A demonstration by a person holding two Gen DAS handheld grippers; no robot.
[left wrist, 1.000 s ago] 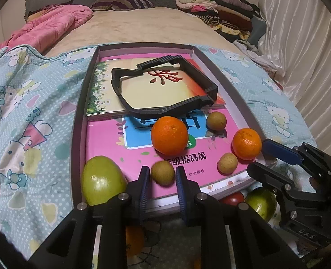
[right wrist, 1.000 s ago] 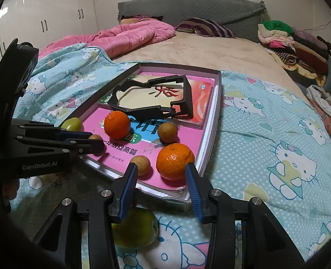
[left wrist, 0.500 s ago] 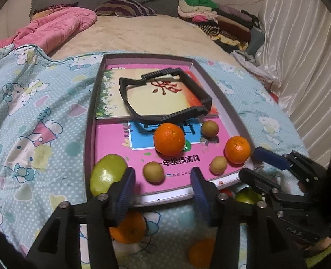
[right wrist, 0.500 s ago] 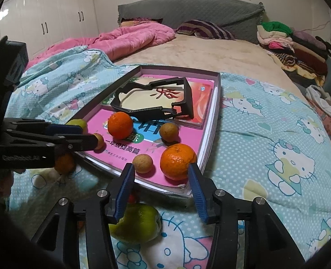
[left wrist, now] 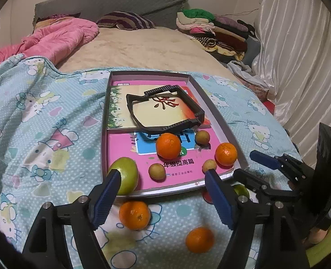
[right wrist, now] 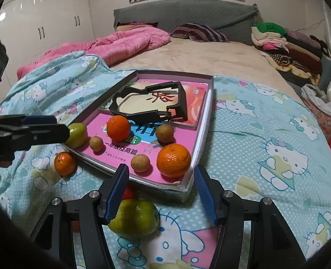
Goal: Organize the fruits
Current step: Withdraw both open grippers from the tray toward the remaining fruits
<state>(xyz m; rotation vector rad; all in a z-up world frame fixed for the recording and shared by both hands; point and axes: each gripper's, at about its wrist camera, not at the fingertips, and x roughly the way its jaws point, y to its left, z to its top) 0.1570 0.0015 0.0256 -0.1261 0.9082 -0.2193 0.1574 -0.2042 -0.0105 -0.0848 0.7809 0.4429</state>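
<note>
Here, the left wrist view shows the left tool (left wrist: 162, 178) released, its jaws having just been opening with nothing pinched between them. In the shallow tray (left wrist: 219, 114) lie two oranges (left wrist: 168, 145), three small brown fruits (left wrist: 156, 171) and one green fruit (left wrist: 126, 176); two more oranges (left wrist: 134, 215) sit on the bed's blanket (left wrist: 42, 134) below. The right wrist view shows the right tool (right wrist: 159, 190) also released, jaws just opening, empty. Only this view shows fully a second green fruit (right wrist: 135, 218) on the blanket beneath its fingers, and white wardrobe doors (right wrist: 42, 22).
</note>
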